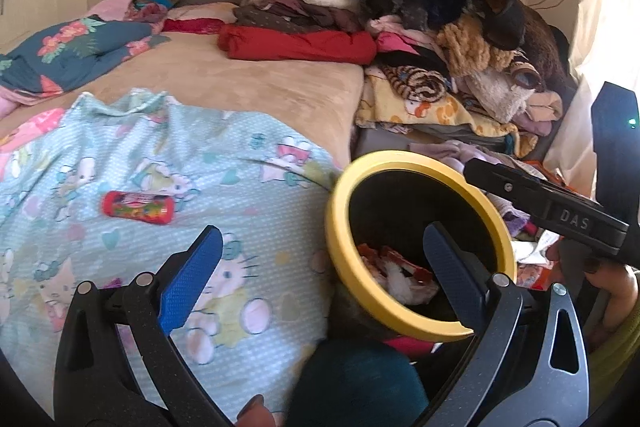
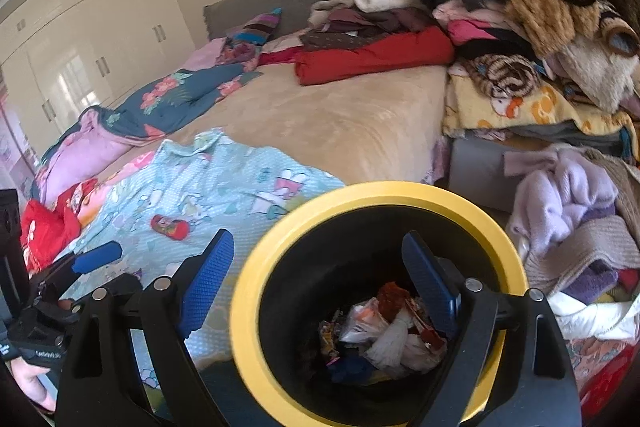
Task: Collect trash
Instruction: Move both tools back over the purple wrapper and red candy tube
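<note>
While the red tube (image 1: 138, 207) is lying flat on the light blue cartoon sheet (image 1: 120, 155), its long axis running left to right, you are holding your left gripper (image 1: 320, 275) and right gripper (image 2: 320, 267) with jaws apart, gripping nothing; the yellow-rimmed bin (image 2: 376, 195) is sitting beside the bed, wrappers (image 2: 392, 331) inside.

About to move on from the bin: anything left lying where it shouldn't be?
Yes. A red candy tube lies on its side on the light blue cartoon sheet, apart from the yellow-rimmed bin that already holds wrappers. Both tools are open and hold nothing.
</note>
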